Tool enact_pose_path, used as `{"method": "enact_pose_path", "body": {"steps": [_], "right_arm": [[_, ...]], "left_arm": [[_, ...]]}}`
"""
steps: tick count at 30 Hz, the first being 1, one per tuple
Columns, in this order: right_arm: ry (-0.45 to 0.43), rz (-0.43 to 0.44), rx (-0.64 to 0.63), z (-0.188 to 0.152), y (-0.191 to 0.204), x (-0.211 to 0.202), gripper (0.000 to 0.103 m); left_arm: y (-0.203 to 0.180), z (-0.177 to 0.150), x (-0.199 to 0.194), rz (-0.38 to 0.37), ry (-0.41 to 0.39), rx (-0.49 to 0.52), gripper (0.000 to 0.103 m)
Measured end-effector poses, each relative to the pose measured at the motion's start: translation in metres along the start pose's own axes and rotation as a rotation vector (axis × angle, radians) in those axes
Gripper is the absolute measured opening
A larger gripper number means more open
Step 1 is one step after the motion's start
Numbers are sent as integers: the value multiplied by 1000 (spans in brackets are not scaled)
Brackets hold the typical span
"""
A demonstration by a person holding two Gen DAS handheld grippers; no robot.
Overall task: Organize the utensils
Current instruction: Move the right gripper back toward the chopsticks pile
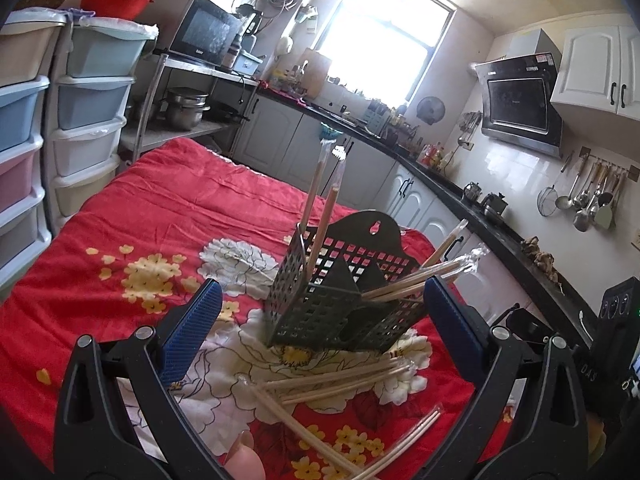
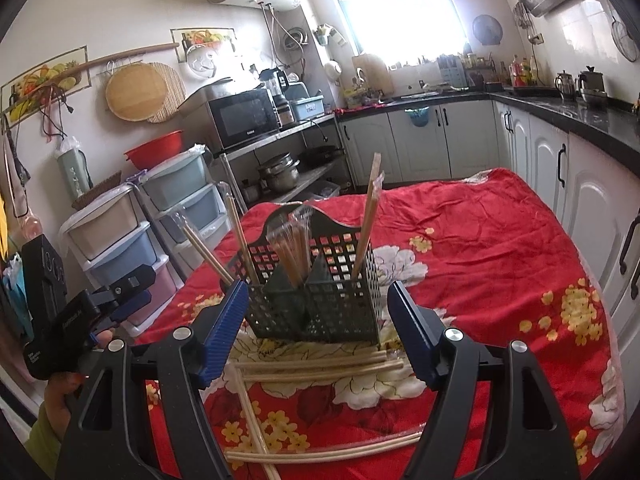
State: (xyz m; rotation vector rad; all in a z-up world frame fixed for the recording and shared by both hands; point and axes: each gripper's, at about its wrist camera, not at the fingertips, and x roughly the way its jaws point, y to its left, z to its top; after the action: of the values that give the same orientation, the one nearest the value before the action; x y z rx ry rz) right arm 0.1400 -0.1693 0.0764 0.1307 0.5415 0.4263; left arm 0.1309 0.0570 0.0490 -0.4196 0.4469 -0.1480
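From the left wrist, we see our left gripper point(image 1: 320, 320) with jaws apart and empty before the dark basket point(image 1: 344, 300) on the red cloth point(image 1: 160, 216). From the right wrist, our right gripper point(image 2: 316, 320) is apart too, wrapped chopsticks point(image 2: 316, 364) lying below the basket.

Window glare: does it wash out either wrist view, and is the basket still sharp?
Left wrist view: the window is blown out to white, but the basket stays sharp. Right wrist view: the window is also overexposed, the basket clear; straight edges bow at both rims.
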Motion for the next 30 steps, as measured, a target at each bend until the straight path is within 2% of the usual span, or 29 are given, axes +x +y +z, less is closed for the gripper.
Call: {"method": "enact_pose_path", "body": {"steps": [14, 28, 30], "right_arm": [[87, -35, 21, -29, -15, 10, 70], [163, -70, 34, -51, -29, 21, 70], [171, -71, 35, -54, -29, 22, 70]], "left_arm": [[14, -25, 14, 40, 80, -3, 92], [26, -61, 36, 56, 226, 42, 92], [27, -65, 40, 41, 247, 34, 87]]}}
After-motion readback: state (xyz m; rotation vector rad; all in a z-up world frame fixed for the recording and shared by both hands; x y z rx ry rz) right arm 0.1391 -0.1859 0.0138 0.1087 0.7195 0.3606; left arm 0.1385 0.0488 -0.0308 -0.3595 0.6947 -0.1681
